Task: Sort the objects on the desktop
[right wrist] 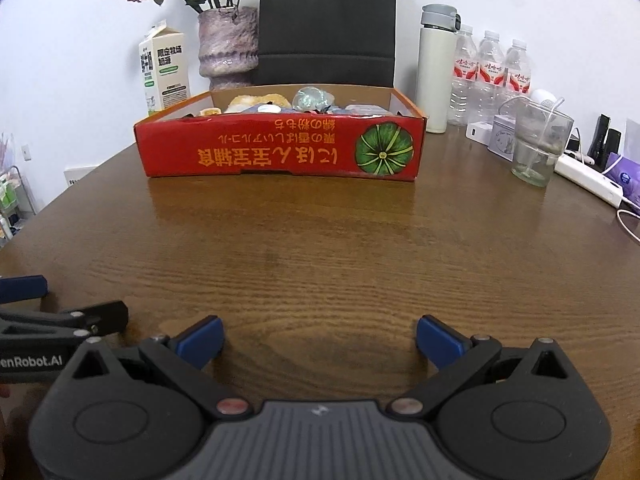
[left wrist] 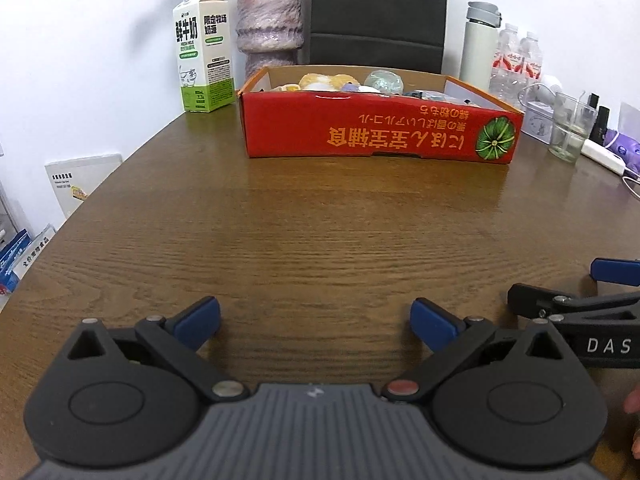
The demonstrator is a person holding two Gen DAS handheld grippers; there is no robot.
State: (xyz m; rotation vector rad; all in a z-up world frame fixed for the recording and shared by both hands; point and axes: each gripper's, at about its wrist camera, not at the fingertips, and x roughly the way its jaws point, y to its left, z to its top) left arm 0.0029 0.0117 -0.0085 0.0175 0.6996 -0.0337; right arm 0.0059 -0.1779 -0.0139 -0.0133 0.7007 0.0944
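Observation:
A shallow red cardboard box (left wrist: 376,132) (right wrist: 280,148) with orange lettering and a green pumpkin picture stands at the far middle of the brown wooden table (left wrist: 320,232) (right wrist: 320,248). Several small items lie inside it, among them a yellow plush toy (left wrist: 328,80) (right wrist: 256,102) and a crumpled clear wrapper (left wrist: 384,80) (right wrist: 310,98). My left gripper (left wrist: 316,322) hovers low over the near table, open and holding nothing. My right gripper (right wrist: 320,340) is beside it on the right, also open and holding nothing. Each one's blue-tipped fingers show at the edge of the other's view.
A milk carton (left wrist: 204,52) (right wrist: 164,72) and a purple vase (left wrist: 268,24) (right wrist: 228,44) stand behind the box at left, a dark chair back (left wrist: 378,16) behind it. At right are a white thermos (right wrist: 436,68), water bottles (right wrist: 492,72), a glass (right wrist: 540,144), a power strip (right wrist: 588,180).

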